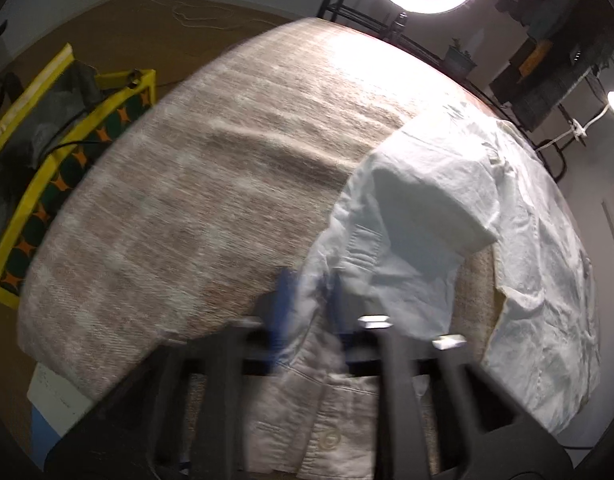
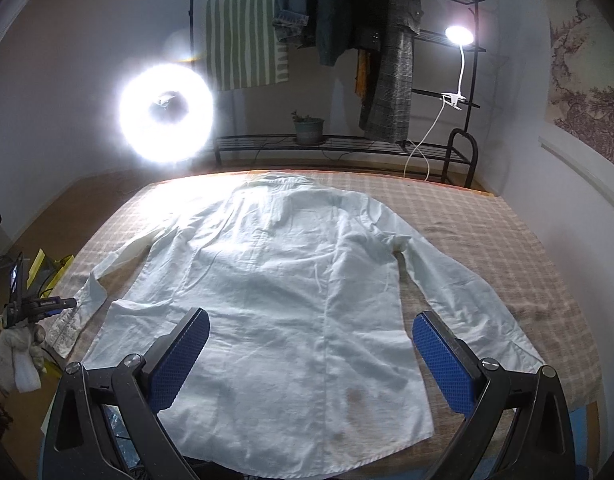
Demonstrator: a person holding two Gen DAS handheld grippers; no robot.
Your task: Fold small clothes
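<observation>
A white long-sleeved shirt (image 2: 283, 280) lies spread flat, back up, on a checked cloth-covered table (image 2: 487, 216), sleeves out to both sides. My right gripper (image 2: 310, 354) is open and empty, held above the shirt's lower hem. My left gripper (image 1: 307, 300) is shut on the cuff end of the shirt's left sleeve (image 1: 387, 248) at the table's left edge; its view is blurred. The left gripper also shows in the right wrist view (image 2: 69, 303), at the sleeve cuff (image 2: 73, 320), held by a gloved hand.
A bright ring light (image 2: 167, 112) and a black clothes rack (image 2: 387, 60) with hanging clothes stand behind the table. A clip lamp (image 2: 459, 36) is on the rack. A yellow-framed bin (image 1: 47, 168) sits on the floor at the left.
</observation>
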